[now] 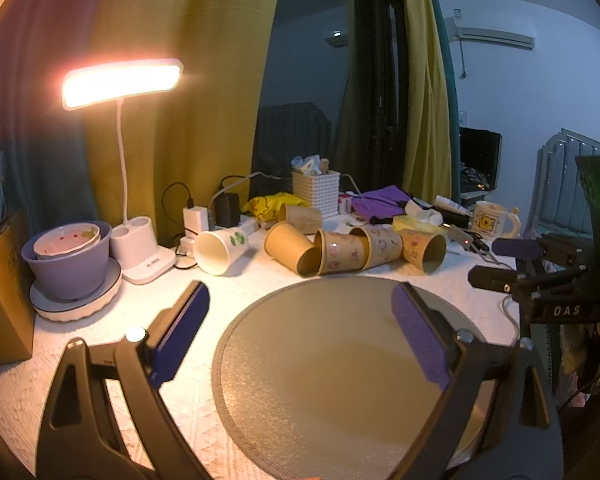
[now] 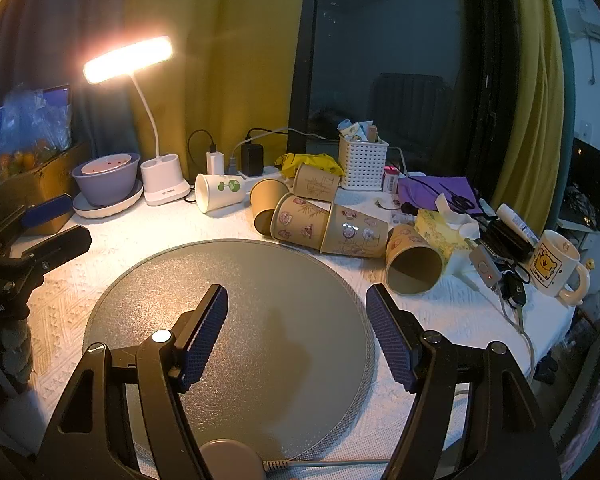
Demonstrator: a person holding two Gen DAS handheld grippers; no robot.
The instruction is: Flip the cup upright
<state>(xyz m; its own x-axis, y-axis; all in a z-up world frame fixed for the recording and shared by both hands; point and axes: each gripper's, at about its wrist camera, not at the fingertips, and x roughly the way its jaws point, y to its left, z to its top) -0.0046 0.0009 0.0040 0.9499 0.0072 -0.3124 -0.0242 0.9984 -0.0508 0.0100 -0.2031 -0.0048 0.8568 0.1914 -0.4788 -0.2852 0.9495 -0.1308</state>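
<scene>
Left wrist view shows the left tool (image 1: 300, 308) hovering with its blue-padded jaws spread wide and nothing between them, above a round grey mat (image 1: 324, 380) on the white-clothed worktop (image 1: 100, 360). Beyond the mat's far edge lies a row of paper cups on their sides: a white paper cup with green print (image 1: 219, 250) at the left end, then a plain brown paper cup (image 1: 290, 243), then two patterned brown cups nested mouth to base (image 1: 356, 249), and a last patterned brown cup (image 1: 425, 249) with its mouth turned toward the camera. Another brown cup (image 1: 302, 218) lies behind them, near a white lattice basket (image 1: 316, 191).

Right wrist view shows the right tool (image 2: 296, 304) also gaping wide and empty, held over the same mat (image 2: 236, 340), its right finger reaching past the mat's edge. That last cup (image 2: 414, 259) lies just beyond the right finger, apart from it. A lit white desk lamp (image 2: 129, 58) stands at the back left beside a purple bowl (image 2: 108, 180), and a cream mug with a yellow bear (image 2: 554, 266) stands upright at the far right.
</scene>
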